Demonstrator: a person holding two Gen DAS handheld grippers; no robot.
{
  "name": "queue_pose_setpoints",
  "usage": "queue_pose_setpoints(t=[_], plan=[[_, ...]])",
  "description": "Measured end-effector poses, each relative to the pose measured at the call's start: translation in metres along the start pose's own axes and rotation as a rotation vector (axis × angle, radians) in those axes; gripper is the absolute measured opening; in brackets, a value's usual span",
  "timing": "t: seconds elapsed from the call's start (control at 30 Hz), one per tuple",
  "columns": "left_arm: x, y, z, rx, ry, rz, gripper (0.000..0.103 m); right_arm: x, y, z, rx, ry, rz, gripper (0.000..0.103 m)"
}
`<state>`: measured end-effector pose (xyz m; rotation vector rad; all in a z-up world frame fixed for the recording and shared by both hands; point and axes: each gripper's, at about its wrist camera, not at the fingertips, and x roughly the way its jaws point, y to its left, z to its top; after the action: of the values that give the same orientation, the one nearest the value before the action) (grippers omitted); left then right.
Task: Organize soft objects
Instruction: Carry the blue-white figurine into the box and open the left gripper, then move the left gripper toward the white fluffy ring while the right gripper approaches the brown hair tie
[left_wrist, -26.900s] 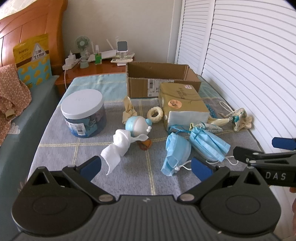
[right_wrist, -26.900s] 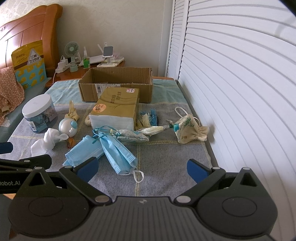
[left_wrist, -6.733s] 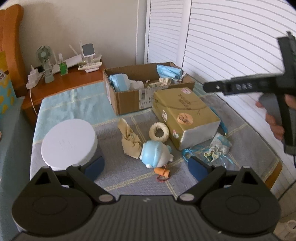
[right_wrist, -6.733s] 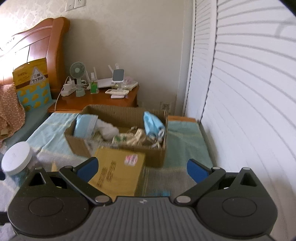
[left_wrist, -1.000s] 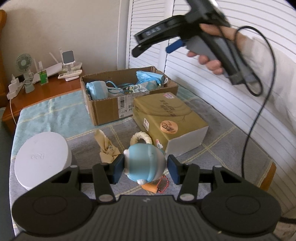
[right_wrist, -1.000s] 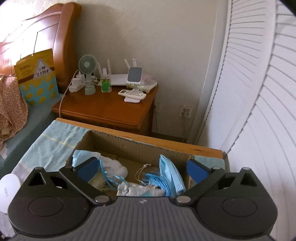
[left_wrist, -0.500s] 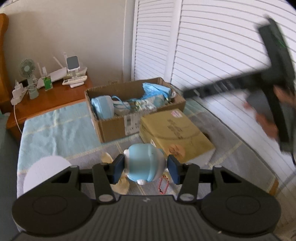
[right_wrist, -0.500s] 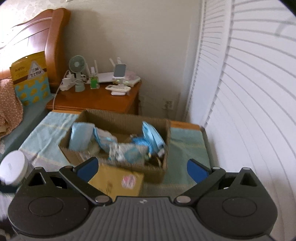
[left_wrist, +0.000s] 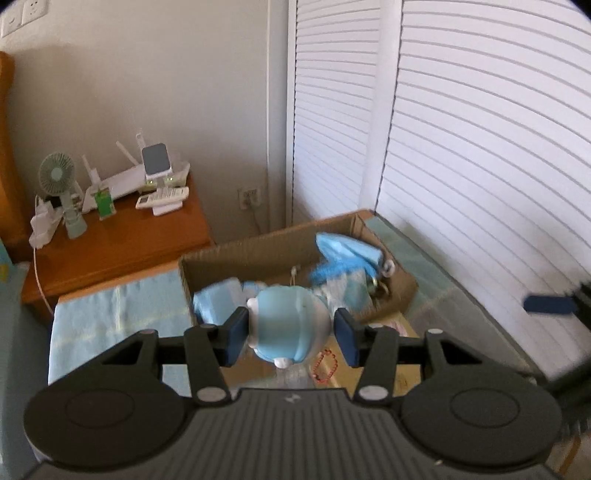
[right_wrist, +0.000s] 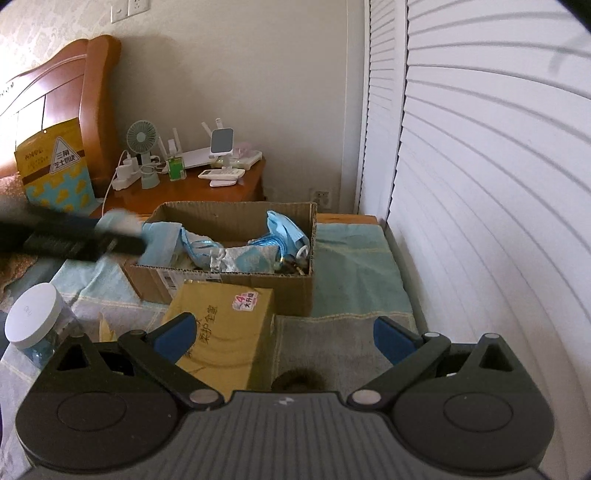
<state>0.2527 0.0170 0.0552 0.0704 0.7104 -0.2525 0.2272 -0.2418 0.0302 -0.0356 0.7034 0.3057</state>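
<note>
My left gripper (left_wrist: 291, 334) is shut on a round light-blue plush toy (left_wrist: 290, 326) with a red bead chain hanging below it, held in the air just in front of the open cardboard box (left_wrist: 266, 247). The box (right_wrist: 236, 275) holds blue face masks (right_wrist: 284, 230) and pouches. In the right wrist view the left gripper (right_wrist: 99, 236) shows blurred at the box's left edge. My right gripper (right_wrist: 282, 334) is open and empty, above the grey mat before the box.
A tan closed carton (right_wrist: 225, 328) lies in front of the box. A white-lidded jar (right_wrist: 33, 321) stands at the left. A wooden nightstand (right_wrist: 192, 188) with a fan and gadgets is behind. White louvred doors (right_wrist: 480, 184) run along the right.
My left gripper has lifted the blue plush toy and carried it forward towards the box. My right gripper has drawn back and lower, away from the box.
</note>
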Motion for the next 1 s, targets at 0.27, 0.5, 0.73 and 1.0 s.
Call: queue_pose_setpoints(t=[0.27,0.5,0.73,1.0], plan=[[0.036,0.002,0.017,-0.028,0.001,0.039,0.064,-0.003,-0.003,-0.002,-0.004,-0.013,0.015,0.103],[0.024,0.005,0.011,-0.06,-0.012,0.069,0.09,-0.007,-0.004,-0.006,-0.002,-0.014,0.022,0.103],[-0.01,-0.005,-0.01,-0.044,-0.036,0.056,0.098,-0.02,-0.003,-0.012,0.006,-0.024,0.028,0.103],[-0.045,-0.019,-0.051,-0.043,-0.026,0.044,0.101,-0.036,0.0,-0.028,0.001,-0.025,0.035,0.103]])
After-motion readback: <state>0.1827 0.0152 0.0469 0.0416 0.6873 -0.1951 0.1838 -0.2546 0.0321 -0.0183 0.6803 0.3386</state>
